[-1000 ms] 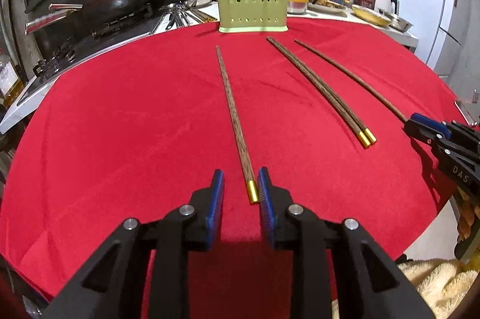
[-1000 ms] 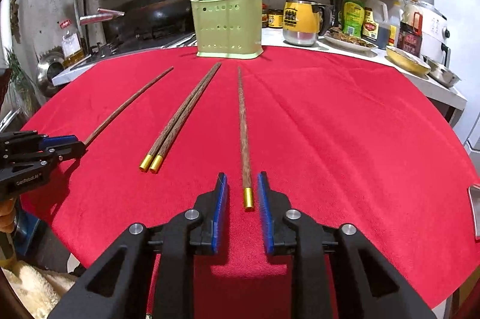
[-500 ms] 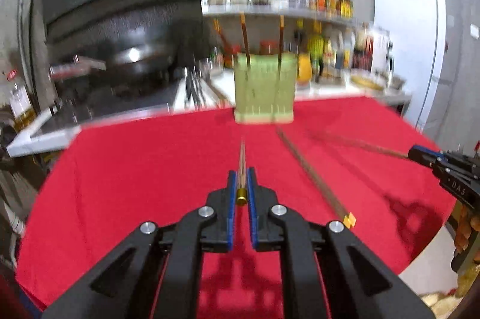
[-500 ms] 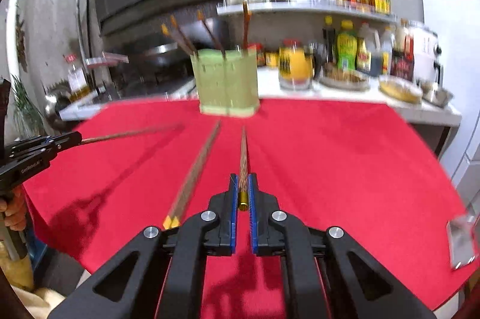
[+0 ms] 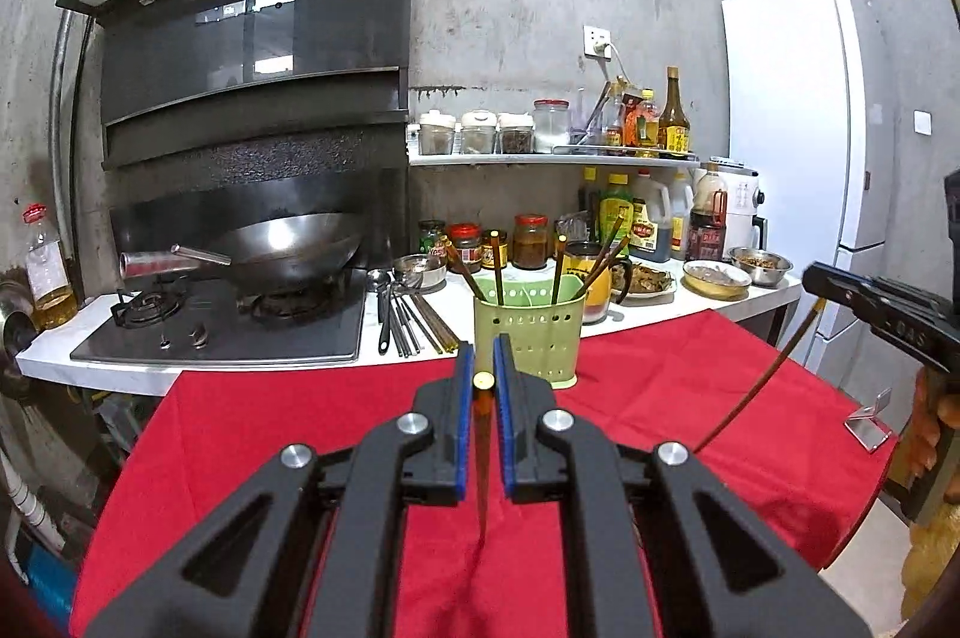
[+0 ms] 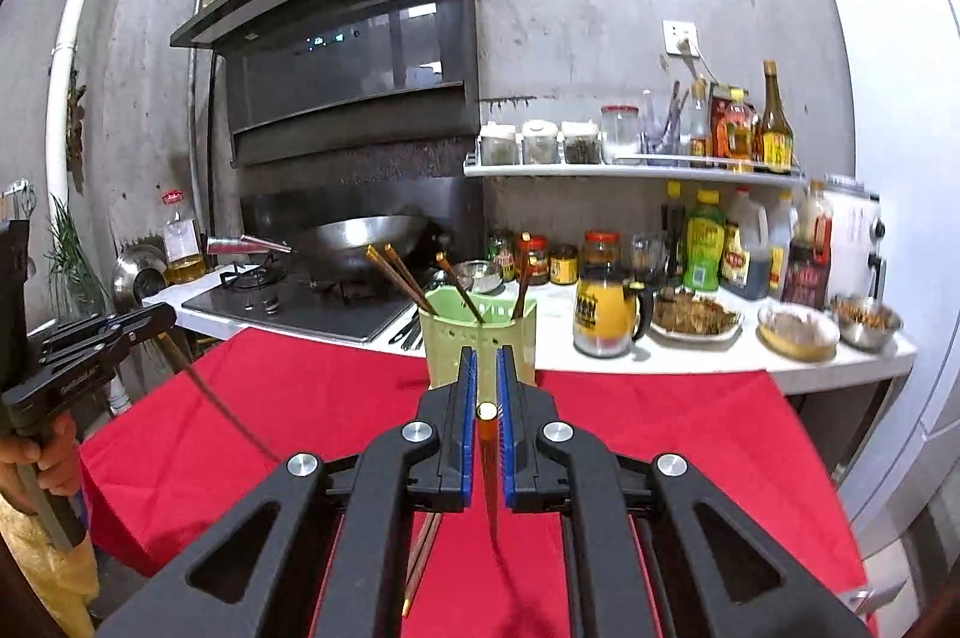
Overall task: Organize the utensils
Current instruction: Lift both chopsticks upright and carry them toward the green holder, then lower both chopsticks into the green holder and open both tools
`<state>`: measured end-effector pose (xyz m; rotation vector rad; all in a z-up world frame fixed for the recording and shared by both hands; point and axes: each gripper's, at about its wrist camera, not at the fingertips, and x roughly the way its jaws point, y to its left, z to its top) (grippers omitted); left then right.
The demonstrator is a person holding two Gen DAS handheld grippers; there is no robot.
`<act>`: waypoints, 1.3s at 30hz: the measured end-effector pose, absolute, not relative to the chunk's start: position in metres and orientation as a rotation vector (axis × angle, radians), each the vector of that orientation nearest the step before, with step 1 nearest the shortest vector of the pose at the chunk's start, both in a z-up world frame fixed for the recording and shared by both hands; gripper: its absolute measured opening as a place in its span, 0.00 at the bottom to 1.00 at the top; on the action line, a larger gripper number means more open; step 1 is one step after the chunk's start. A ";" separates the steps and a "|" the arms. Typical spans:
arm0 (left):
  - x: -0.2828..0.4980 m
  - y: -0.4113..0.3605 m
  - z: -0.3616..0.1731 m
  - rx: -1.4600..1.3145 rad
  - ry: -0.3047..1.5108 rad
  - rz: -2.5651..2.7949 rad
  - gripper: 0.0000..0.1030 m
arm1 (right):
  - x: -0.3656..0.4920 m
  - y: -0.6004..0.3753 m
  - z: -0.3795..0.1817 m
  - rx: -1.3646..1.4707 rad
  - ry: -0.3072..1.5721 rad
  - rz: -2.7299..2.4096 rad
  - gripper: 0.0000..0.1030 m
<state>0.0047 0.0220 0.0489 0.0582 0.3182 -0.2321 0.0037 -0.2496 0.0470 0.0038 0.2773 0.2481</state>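
So, left wrist view first: the left gripper point(image 5: 483, 386) is pinching a chopstick point(image 5: 482, 452) right by its gold cap, and the rest of the stick hangs down between the fingers toward the red tablecloth point(image 5: 252, 434). Straight ahead, at the far edge of the tabletop, sits the green holder point(image 5: 528, 338) with a few chopsticks already standing in it. At the right edge of this view the right gripper point(image 5: 810, 278) shows up, clamped on its own chopstick point(image 5: 756, 392), which slants down toward the cloth.

Right wrist view: pretty much a mirror. The right gripper is pressed onto a chopstick at the gold end, tip drooping toward the cloth. Two more chopsticks point(image 6: 423, 554) lie flat on the tabletop below the fingers. The left gripper is over at the left edge with its chopstick angling down, a hand point(image 6: 36, 464) gripping its handle. A wok point(image 6: 360, 236) sits on the stove behind.
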 end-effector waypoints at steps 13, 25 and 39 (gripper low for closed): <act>0.042 0.023 0.015 0.067 0.455 -0.206 0.07 | 0.055 -0.244 0.017 0.005 0.402 0.243 0.07; 0.057 0.023 -0.006 0.052 0.500 -0.230 0.06 | 0.071 -0.240 -0.009 -0.011 0.452 0.222 0.06; 0.141 -0.028 0.100 0.051 0.238 -0.300 0.06 | 0.150 -0.212 0.089 -0.054 0.196 0.260 0.06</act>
